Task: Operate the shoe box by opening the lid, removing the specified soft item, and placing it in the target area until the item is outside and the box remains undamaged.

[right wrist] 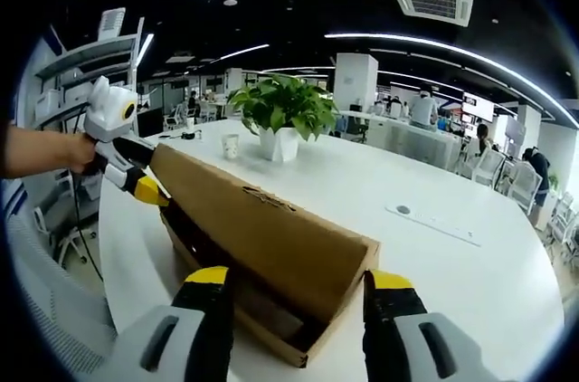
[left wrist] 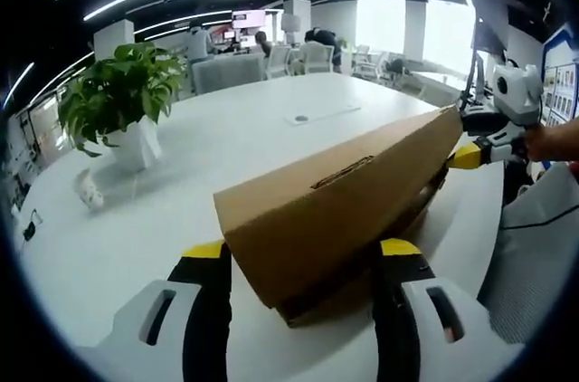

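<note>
Two grippers flank a cardboard shoe box (left wrist: 339,219) on a white table (left wrist: 226,138), one at each end. Left gripper (left wrist: 303,260) and right gripper (right wrist: 294,282) hold their fingers wide open astride the half-raised lid (right wrist: 262,219), apparently lifting it. A potted plant (left wrist: 122,97) sits at ten o'clock.

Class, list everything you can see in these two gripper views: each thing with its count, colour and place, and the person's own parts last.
Shoe box: one, brown cardboard, on the table, lid partly raised.
Table: one, white, under the box.
Potted plant: one, green leaves in a white pot, on the table beyond the box.
Paper cup: one, white, beside the plant.
Chairs: several, pale, at the table's far side.
Left gripper: one, white with yellow-black jaws, at one box end.
Right gripper: one, same colours, at the other end.
</note>
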